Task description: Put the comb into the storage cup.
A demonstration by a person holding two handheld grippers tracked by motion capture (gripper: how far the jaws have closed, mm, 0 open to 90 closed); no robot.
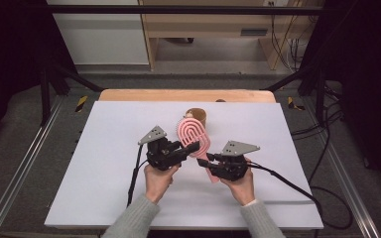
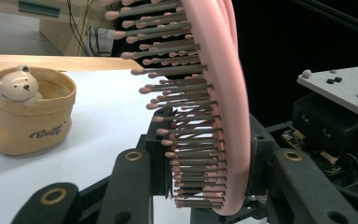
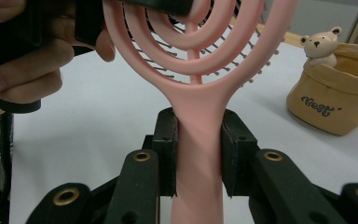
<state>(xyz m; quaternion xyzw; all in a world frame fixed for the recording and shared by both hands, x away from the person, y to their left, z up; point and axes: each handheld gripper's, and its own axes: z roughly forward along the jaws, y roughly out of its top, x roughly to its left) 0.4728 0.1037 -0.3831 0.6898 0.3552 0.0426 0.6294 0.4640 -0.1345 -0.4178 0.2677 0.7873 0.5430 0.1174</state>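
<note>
From above, I'm holding the pink hairbrush point(image 1: 195, 135) up off the white table point(image 1: 104, 148), just in front of the bear pot point(image 1: 197, 114); my left gripper point(image 1: 191, 147) is pinching its head, my right gripper point(image 1: 204, 162) its handle, both forearms angling inward. Along my left jaws, they're clamping the head's edge, bristles point(image 2: 182, 116) pointing toward the pot. Along my right jaws, they're closing on the handle point(image 3: 198, 140). It's looking light, stiff, smooth plastic; I'd judge the handle the safest hold.
</note>
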